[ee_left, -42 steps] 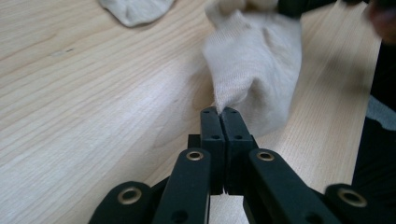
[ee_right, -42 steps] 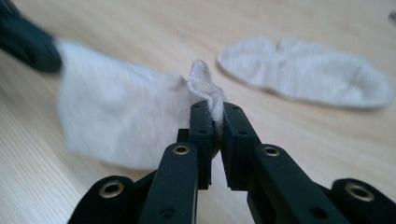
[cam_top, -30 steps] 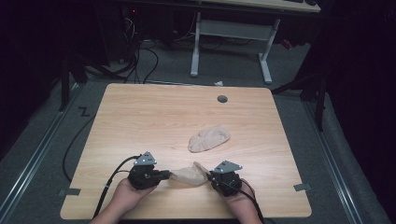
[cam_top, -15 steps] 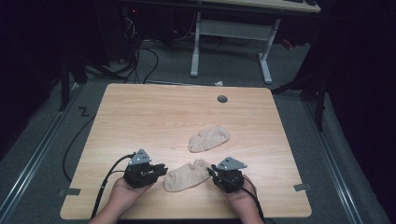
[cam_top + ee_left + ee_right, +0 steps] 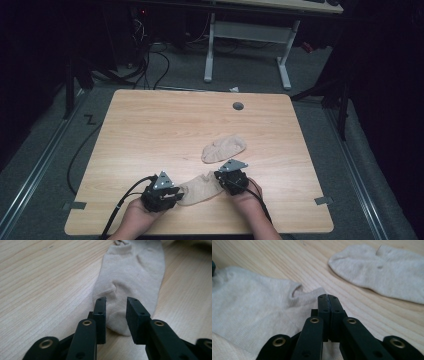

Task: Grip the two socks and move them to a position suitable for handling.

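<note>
At the near edge of the table [image 5: 150, 125], a person's two hands each hold a gripper at one end of a beige sock [image 5: 200, 187] that lies flat on the wood. The left gripper [image 5: 115, 312] has its jaws partly apart and has just been opening; the sock's rounded toe end lies on the table between them, and the pads do not press on it. The right gripper [image 5: 328, 300] has just been closing and its jaws now stand together; they sit over the sock's cuff end, but I cannot tell whether any cloth is pinched between them. Just beyond, toward the middle of the table, a second beige sock [image 5: 224, 148] lies flat, apart from the first. Farther back, near the far edge, is a small dark round hole [image 5: 238, 106].
</note>
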